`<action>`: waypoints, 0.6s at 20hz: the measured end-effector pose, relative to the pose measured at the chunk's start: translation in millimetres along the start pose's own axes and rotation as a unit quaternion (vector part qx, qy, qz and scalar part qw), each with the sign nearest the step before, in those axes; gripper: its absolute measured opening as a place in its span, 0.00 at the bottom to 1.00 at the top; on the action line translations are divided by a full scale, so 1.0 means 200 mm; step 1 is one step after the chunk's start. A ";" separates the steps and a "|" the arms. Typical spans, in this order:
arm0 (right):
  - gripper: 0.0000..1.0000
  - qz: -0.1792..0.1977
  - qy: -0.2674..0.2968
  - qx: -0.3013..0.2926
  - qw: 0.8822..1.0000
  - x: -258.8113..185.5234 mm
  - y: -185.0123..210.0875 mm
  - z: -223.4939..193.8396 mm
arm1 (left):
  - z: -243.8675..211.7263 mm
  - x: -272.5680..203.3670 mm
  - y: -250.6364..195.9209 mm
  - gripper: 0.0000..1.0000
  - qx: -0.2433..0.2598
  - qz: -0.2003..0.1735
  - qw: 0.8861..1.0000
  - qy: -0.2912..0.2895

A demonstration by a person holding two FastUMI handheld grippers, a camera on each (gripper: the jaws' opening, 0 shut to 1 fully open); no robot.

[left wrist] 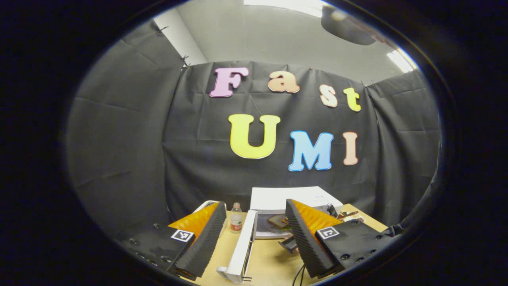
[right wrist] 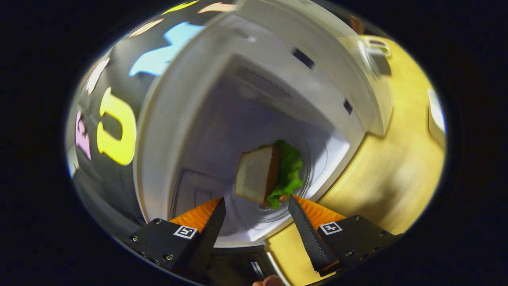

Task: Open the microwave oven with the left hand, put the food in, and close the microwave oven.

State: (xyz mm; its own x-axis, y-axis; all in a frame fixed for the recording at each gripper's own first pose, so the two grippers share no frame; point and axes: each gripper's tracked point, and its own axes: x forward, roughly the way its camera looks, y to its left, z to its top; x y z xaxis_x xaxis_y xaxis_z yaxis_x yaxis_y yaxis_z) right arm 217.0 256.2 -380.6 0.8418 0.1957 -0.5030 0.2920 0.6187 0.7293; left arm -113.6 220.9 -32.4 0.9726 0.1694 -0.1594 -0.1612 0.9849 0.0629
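Left gripper view: left gripper (left wrist: 254, 238) held level above the table (left wrist: 270, 262), jaws open and empty, facing the microwave (left wrist: 293, 198), door (left wrist: 243, 246) swung open | Right gripper view: right gripper (right wrist: 256, 222) tilted at the cavity, jaws open; sandwich (right wrist: 266, 174) lies inside on the glass turntable (right wrist: 309, 178).

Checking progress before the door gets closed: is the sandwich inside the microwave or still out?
Inside. The sandwich lies in the microwave cavity, beyond the open right gripper, untouched by its fingers.
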 end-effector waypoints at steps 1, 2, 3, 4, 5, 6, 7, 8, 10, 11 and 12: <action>0.96 0.005 0.000 -0.026 1.000 -0.07 0.01 0.01 | 0.00 0.02 -0.02 0.99 -0.003 -0.004 1.000 -0.002; 0.96 0.006 -0.004 -0.061 0.998 -0.13 -0.01 0.04 | -0.01 0.03 -0.03 0.99 -0.005 -0.007 1.000 -0.005; 0.96 0.006 -0.008 -0.100 0.995 -0.20 -0.02 0.07 | -0.01 0.04 -0.04 0.99 -0.005 -0.009 1.000 -0.008; 0.96 0.004 -0.008 -0.150 0.989 -0.27 -0.03 0.10 | -0.02 0.06 -0.06 0.99 -0.004 -0.009 1.000 -0.010; 0.96 0.007 -0.013 -0.213 0.977 -0.36 -0.04 0.15 | -0.04 0.08 -0.06 0.99 0.000 -0.005 1.000 -0.008; 0.96 0.008 -0.025 -0.274 0.961 -0.46 -0.04 0.20 | -0.06 0.09 -0.05 0.95 0.006 0.002 1.000 -0.006; 0.96 0.018 -0.044 -0.321 0.946 -0.57 0.00 0.26 | -0.08 0.12 -0.07 0.98 0.008 0.002 1.000 -0.005; 0.96 0.026 -0.062 -0.353 0.933 -0.67 0.03 0.33 | -0.11 0.14 -0.10 0.96 0.007 -0.001 1.000 -0.002; 0.96 0.039 -0.094 -0.387 0.916 -0.87 0.11 0.44 | -0.14 0.19 -0.14 0.98 0.006 -0.006 1.000 0.003; 0.96 0.042 -0.109 -0.392 0.912 -1.00 0.13 0.51 | -0.13 0.21 -0.18 0.98 0.006 -0.010 1.000 0.001; 0.96 0.045 -0.117 -0.393 0.911 -1.10 0.16 0.57 | -0.13 0.24 -0.21 0.99 0.007 -0.014 1.000 -0.002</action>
State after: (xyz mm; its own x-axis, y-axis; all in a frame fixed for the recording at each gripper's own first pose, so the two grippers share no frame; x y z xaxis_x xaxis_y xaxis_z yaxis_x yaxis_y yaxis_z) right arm 92.1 146.8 -194.0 0.9468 0.1618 -0.2783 -0.1206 0.9798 0.1594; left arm -64.9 188.4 -67.7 0.9773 0.1412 -0.1577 -0.1311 0.9887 0.0725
